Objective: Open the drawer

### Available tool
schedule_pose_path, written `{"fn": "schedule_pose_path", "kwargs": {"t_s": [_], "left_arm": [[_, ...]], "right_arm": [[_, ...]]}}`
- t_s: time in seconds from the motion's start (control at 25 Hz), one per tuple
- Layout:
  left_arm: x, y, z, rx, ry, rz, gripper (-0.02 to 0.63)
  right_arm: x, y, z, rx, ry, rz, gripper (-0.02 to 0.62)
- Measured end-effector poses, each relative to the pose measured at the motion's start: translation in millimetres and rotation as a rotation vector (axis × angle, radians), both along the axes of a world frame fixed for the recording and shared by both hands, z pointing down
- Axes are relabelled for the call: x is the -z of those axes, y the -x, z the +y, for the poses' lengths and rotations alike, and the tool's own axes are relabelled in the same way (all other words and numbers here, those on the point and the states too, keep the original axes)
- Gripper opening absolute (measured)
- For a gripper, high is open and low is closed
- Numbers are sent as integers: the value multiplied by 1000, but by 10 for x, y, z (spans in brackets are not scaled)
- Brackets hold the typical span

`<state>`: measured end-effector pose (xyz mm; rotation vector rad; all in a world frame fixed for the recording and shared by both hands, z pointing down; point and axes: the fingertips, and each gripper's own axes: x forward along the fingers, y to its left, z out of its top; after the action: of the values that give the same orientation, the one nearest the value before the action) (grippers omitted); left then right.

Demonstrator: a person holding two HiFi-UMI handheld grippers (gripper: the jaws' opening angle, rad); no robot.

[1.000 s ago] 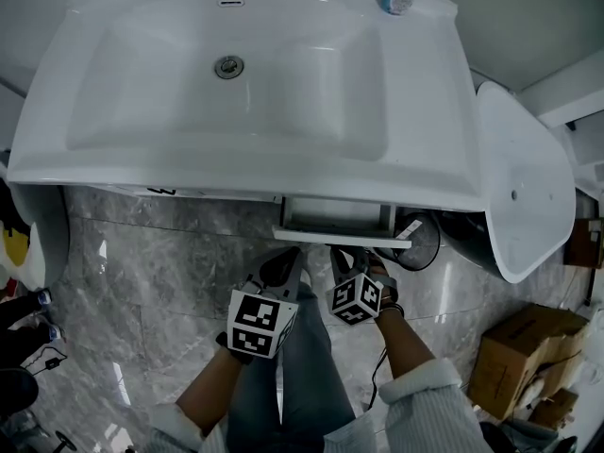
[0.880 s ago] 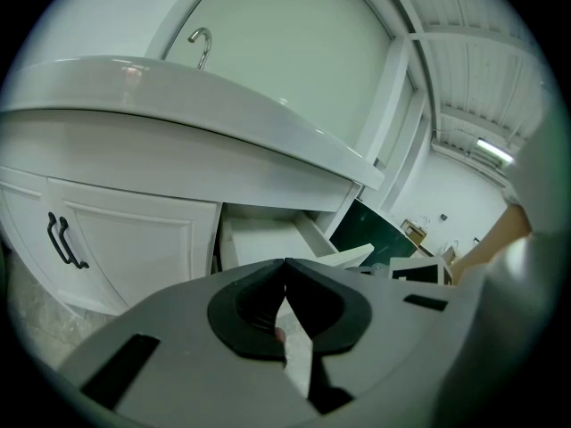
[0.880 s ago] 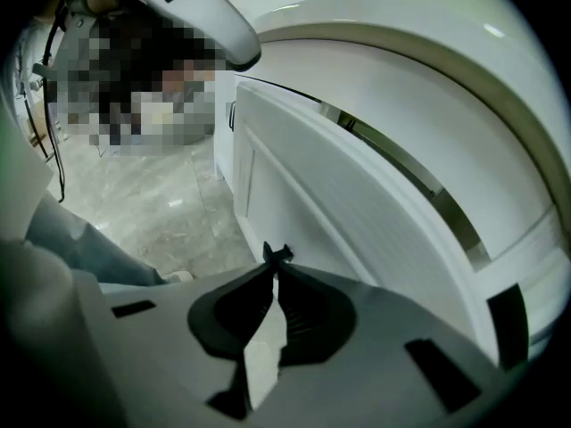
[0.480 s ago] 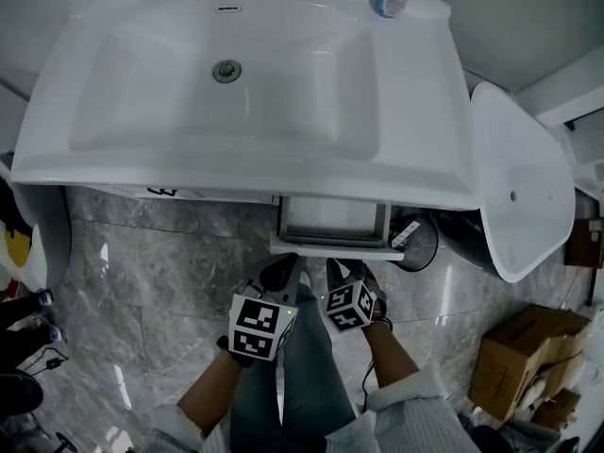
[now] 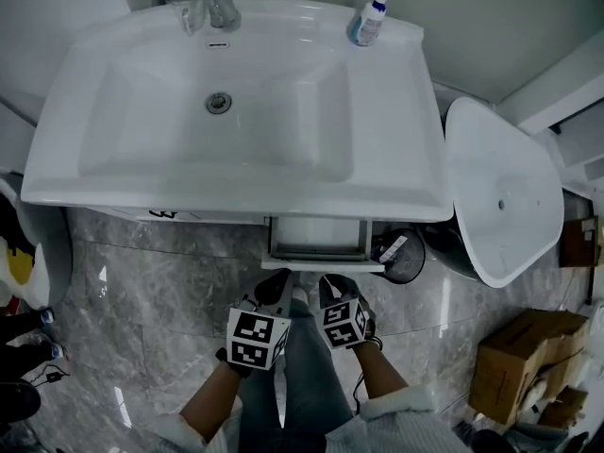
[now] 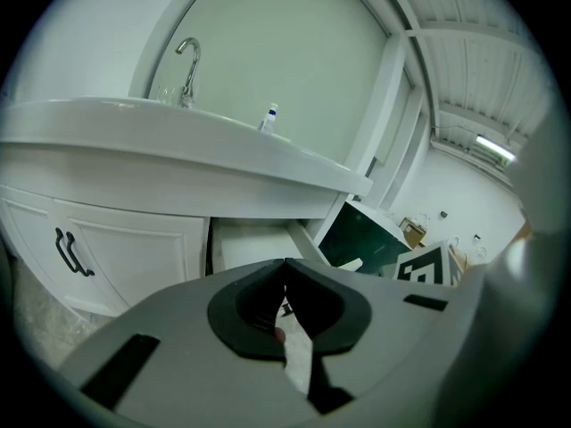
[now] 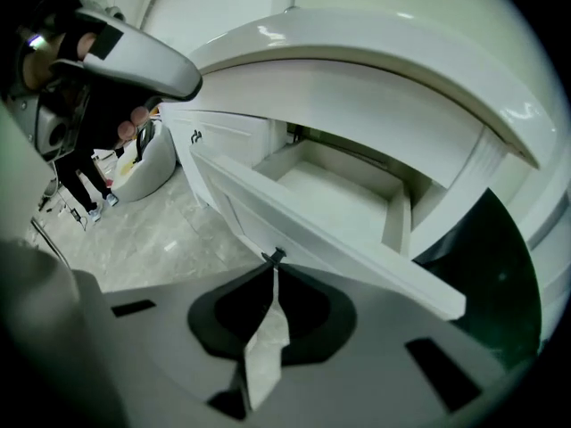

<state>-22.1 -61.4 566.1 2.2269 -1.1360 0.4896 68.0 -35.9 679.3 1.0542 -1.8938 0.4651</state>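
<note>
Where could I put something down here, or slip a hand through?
Free: the sink rim right of the basin, in front of the bottle; the open drawer, empty inside; the marble floor at left. Crowded: black bin and cardboard boxes at right.

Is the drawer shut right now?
No: the drawer stands pulled out from under the sink, its inside open to view, the right hand-held gripper pinching its handle.

Grey marble floor (image 5: pixel 142 291), white washbasin (image 5: pixel 415 182), cardboard box (image 5: pixel 524 347)
</note>
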Motion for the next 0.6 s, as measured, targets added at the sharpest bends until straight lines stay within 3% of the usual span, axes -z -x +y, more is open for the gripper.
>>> {"fn": "schedule_pose_path", "kwargs": {"t_s": [0.24, 0.6], "left_arm": [[337, 36, -98, 25, -25, -1, 17], [1000, 76, -280, 50, -83, 5, 17]], "right_arm": [[439, 57, -27, -73, -5, -97, 26], [1454, 145, -386, -197, -36, -362, 26]]}}
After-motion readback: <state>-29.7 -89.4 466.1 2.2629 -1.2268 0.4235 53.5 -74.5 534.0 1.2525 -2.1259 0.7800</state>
